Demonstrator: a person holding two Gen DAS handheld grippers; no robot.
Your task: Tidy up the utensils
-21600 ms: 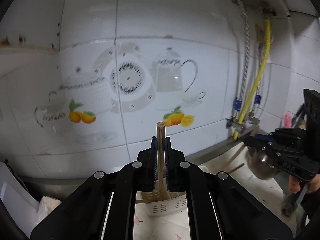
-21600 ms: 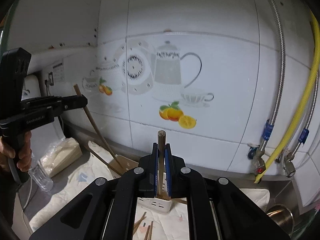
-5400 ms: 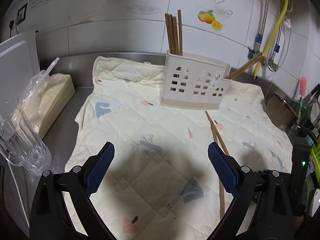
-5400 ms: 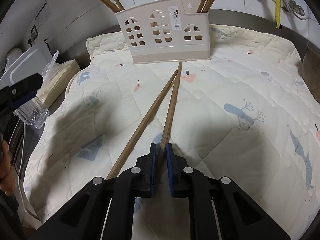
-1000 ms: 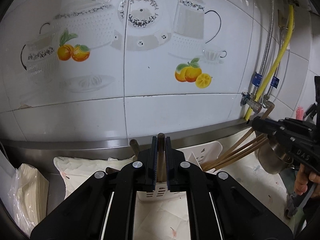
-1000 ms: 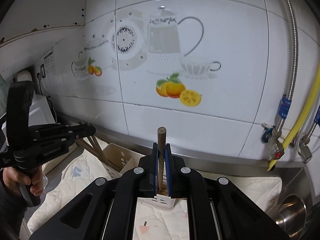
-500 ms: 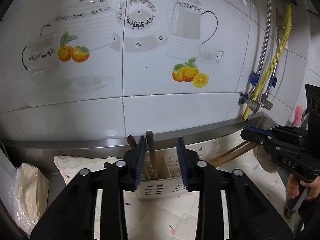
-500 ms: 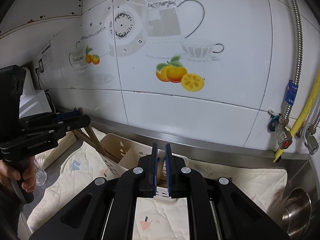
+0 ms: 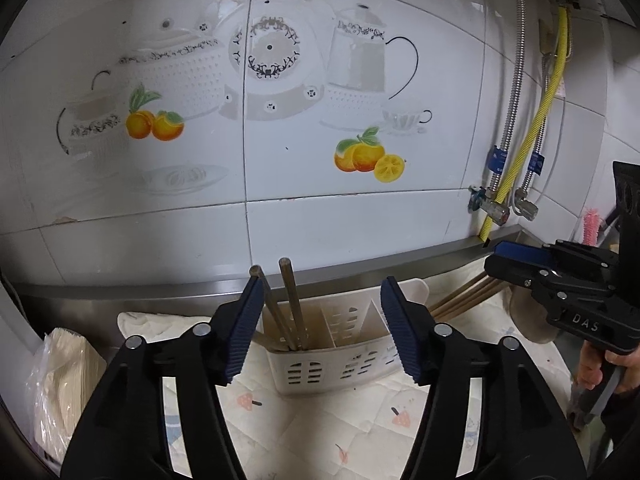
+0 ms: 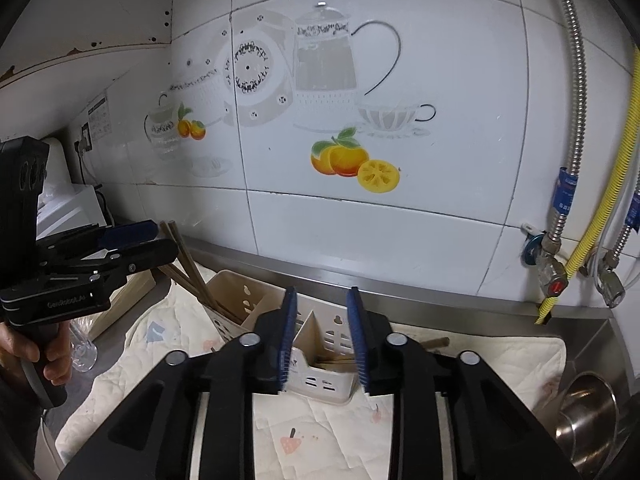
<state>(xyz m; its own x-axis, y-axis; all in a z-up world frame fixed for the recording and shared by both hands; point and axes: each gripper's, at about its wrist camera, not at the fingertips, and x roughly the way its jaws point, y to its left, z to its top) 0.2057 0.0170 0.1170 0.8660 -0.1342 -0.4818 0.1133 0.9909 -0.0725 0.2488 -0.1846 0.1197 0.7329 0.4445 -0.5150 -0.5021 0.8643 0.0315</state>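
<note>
Two grippers, ours, have just been opening and hold nothing: left gripper (image 9: 320,326) spread wide before upright chopsticks (image 9: 290,308) in the caddy (image 9: 340,354), right gripper (image 10: 322,342) parted above its other end.

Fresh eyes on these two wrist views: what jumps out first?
The painted teapot-and-oranges tile wall fills the background. Below it, the white utensil caddy on the quilted cloth holds upright chopsticks, framed by the open left gripper. The right gripper, jaws just parted, hovers over the caddy's other end.
</note>
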